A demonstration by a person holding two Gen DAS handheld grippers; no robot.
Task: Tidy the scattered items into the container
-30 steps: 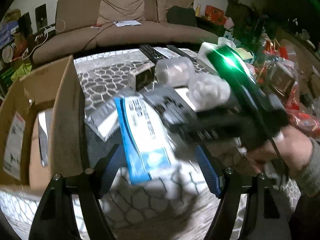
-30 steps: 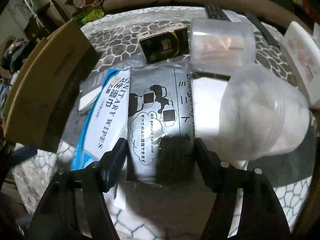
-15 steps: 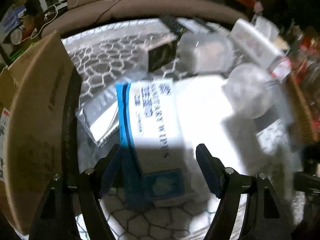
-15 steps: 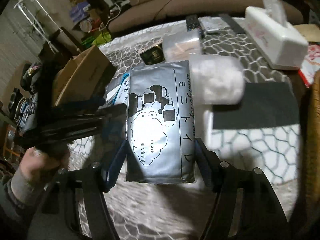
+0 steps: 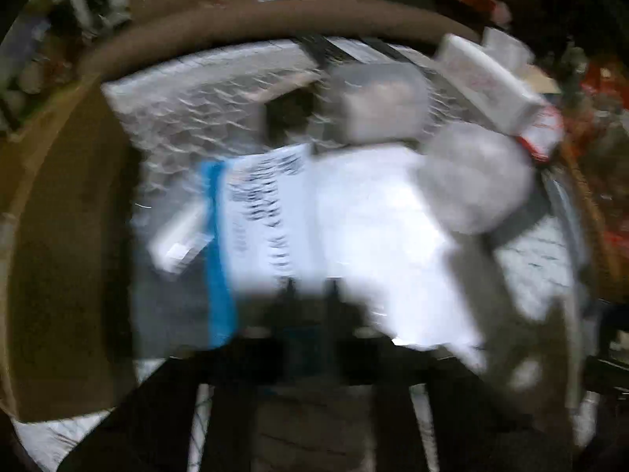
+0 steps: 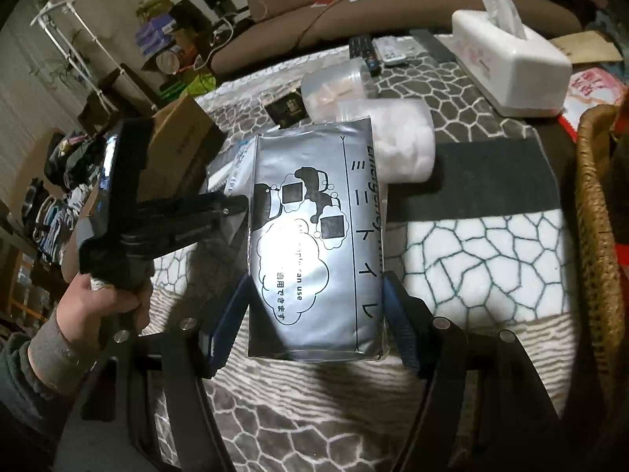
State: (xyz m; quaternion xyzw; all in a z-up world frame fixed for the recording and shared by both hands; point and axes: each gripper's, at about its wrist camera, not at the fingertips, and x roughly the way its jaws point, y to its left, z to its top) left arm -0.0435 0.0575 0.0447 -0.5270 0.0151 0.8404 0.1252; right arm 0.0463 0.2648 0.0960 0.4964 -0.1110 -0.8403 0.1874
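My right gripper (image 6: 316, 316) is shut on a silver foil pack (image 6: 316, 236) and holds it above the table. My left gripper (image 5: 310, 314) is low over a white and blue wipes pack (image 5: 259, 232); the left wrist view is badly blurred, so its jaws do not show clearly. The left gripper also shows in the right wrist view (image 6: 236, 204), reaching in beside the foil pack. The cardboard box (image 5: 59, 255) stands at the left, also in the right wrist view (image 6: 177, 133). A clear tub of cotton balls (image 6: 401, 141) lies behind the foil pack.
A clear cotton-swab tub (image 6: 334, 86), a small black box (image 6: 287, 108), remotes (image 6: 365, 53) and a white tissue box (image 6: 507, 63) lie further back. A wicker basket (image 6: 597, 236) stands at the right edge. A sofa (image 6: 354, 0) is behind the table.
My right gripper has lifted the foil pack higher and pulled it back. My left gripper has dropped onto the wipes pack and is still moving; its view has blurred.
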